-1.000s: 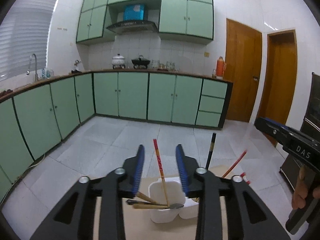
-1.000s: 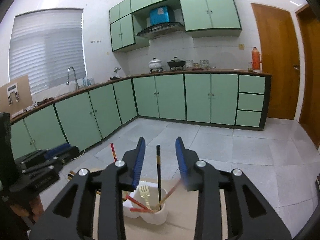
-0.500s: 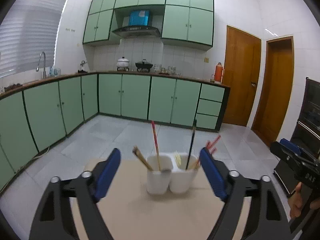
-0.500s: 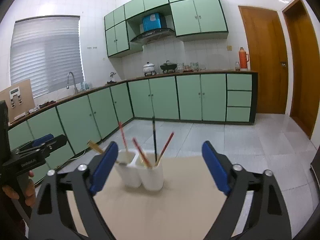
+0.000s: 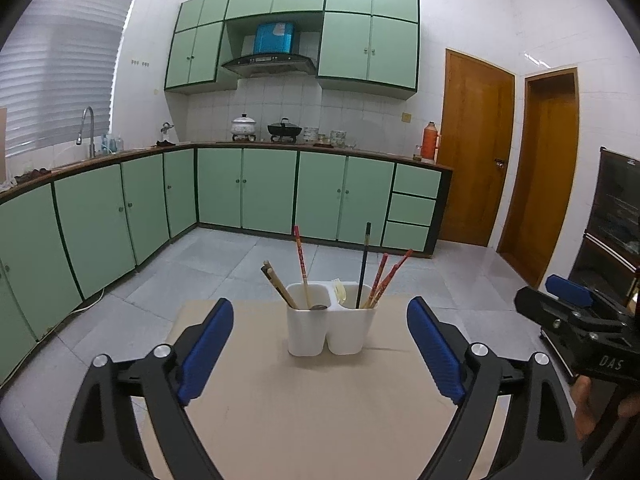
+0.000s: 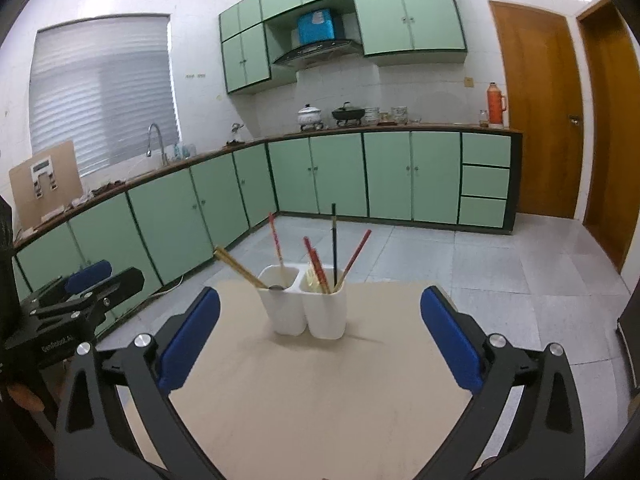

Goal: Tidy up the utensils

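Note:
A white two-compartment utensil holder (image 5: pixel 331 330) (image 6: pixel 306 308) stands upright near the far edge of a beige table (image 5: pixel 320 408) (image 6: pixel 320 392). Its left cup holds wooden chopsticks (image 5: pixel 276 284), a red chopstick (image 5: pixel 301 264) and a metal spoon (image 5: pixel 319 307). Its right cup holds a black chopstick (image 5: pixel 364 264), red chopsticks (image 5: pixel 386 278) and a pale fork (image 5: pixel 340 292). My left gripper (image 5: pixel 320 348) and right gripper (image 6: pixel 320 336) are both open and empty, held back from the holder.
The table's far edge lies just behind the holder, with tiled floor beyond. Green kitchen cabinets run along the left and back walls. Wooden doors stand at the right. The right gripper shows in the left wrist view (image 5: pixel 572 316); the left gripper shows in the right wrist view (image 6: pixel 80 292).
Both grippers have opened from nearly shut to wide open and pulled back and down from above the holder. The utensils stay in the cups.

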The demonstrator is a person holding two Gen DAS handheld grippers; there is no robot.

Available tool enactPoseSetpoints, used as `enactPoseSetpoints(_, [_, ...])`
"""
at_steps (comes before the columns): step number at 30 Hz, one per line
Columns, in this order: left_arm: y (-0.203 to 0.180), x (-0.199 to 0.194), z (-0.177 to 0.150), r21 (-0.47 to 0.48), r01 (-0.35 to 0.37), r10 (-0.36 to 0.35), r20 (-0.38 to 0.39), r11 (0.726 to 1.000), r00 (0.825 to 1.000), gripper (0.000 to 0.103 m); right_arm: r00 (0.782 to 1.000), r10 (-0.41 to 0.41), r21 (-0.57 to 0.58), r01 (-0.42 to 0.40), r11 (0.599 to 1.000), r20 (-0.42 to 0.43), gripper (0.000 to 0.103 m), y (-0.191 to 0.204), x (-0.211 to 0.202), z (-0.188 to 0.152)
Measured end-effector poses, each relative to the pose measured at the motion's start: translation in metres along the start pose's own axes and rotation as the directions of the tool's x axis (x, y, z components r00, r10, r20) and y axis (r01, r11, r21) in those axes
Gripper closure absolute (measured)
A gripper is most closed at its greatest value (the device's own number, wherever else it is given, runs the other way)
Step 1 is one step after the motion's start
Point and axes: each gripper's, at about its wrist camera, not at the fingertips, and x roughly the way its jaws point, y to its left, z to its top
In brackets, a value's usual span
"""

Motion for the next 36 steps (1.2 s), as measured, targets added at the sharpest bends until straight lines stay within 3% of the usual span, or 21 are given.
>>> enactPoseSetpoints(13, [-0.008, -0.024, 0.004, 0.018, -0.01, 0.009, 0.041, 1.0, 0.999, 0.015, 0.999, 0.018, -0.029, -0.017, 0.999, 0.027, 0.006, 0.012, -0.016, 0.008])
enactPoseSetpoints(36, [-0.013, -0.031, 0.004, 0.03, -0.015, 0.013, 0.053, 0.999, 0.999, 0.015, 0.999, 0.013, -0.052, -0.011, 0.999, 0.041, 0.006, 0.018, -0.016, 0.012])
